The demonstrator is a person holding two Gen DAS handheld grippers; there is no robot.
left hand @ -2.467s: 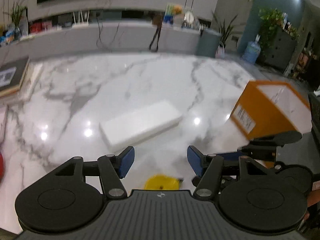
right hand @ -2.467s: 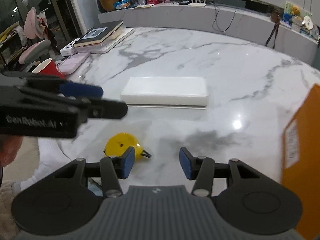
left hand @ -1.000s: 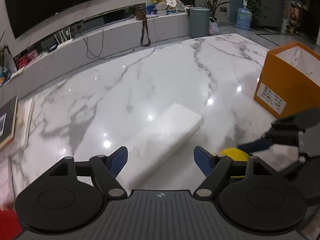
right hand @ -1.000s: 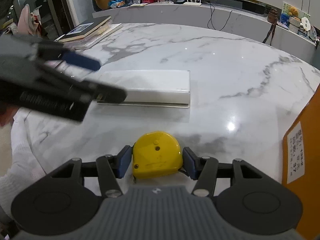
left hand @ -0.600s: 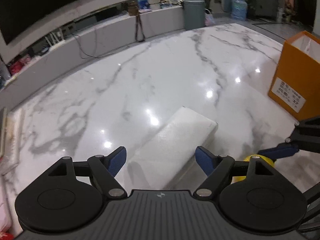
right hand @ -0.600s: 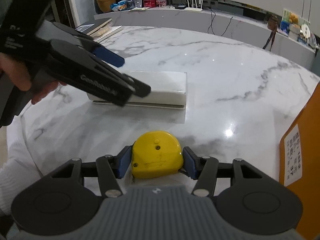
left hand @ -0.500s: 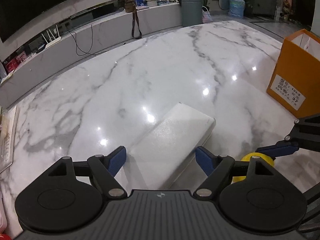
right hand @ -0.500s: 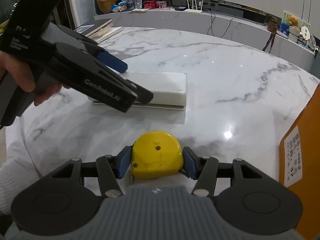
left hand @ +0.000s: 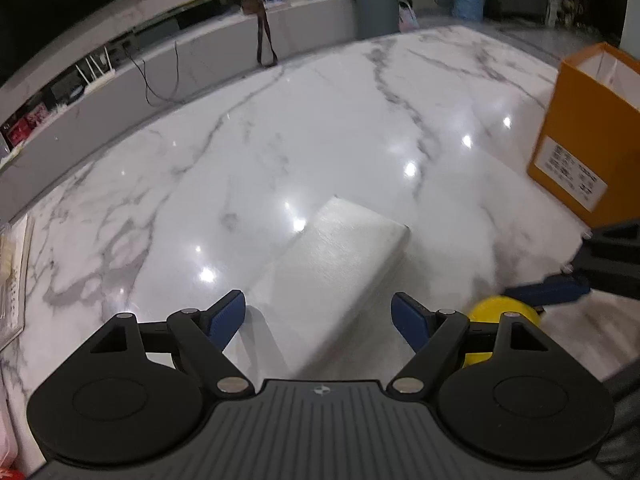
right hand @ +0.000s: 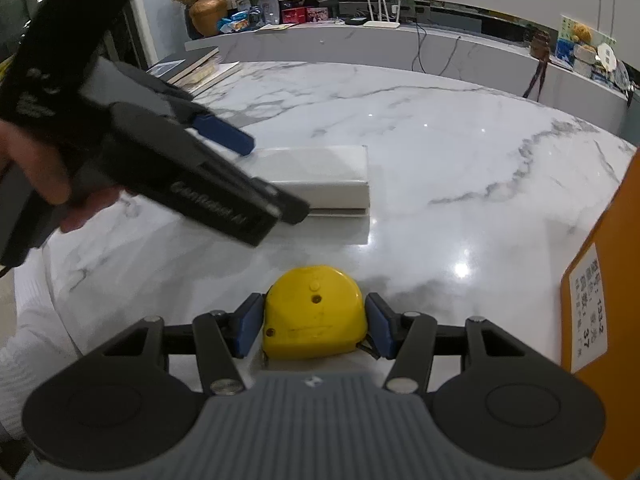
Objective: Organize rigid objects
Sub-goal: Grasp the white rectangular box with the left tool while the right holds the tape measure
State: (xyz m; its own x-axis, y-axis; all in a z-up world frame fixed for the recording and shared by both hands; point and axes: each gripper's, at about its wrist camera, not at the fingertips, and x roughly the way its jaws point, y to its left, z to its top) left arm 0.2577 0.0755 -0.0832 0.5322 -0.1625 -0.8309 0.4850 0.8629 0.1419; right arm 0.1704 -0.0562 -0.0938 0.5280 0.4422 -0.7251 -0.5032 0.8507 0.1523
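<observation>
A long white box (left hand: 340, 264) lies flat on the marble table (left hand: 280, 140). My left gripper (left hand: 318, 316) is open wide, and the box's near end lies between its blue pads without touching them. The right wrist view shows that left gripper (right hand: 260, 172) slanting down over the white box (right hand: 320, 172). A yellow tape measure (right hand: 314, 320) sits between the pads of my right gripper (right hand: 314, 330), which is shut on it. In the left wrist view the tape measure (left hand: 500, 314) peeks out behind the right finger linkage.
An open orange cardboard box (left hand: 588, 140) stands on the table at the right, close beside the tape measure (right hand: 600, 280). Stacked books (right hand: 192, 68) lie at the far left edge. A person's hand (right hand: 40, 176) holds the left gripper. A low shelf runs behind the table.
My left gripper has swung over and come down until its open pads straddle the white box's near end. My right gripper closed on the tape measure earlier and has held still since.
</observation>
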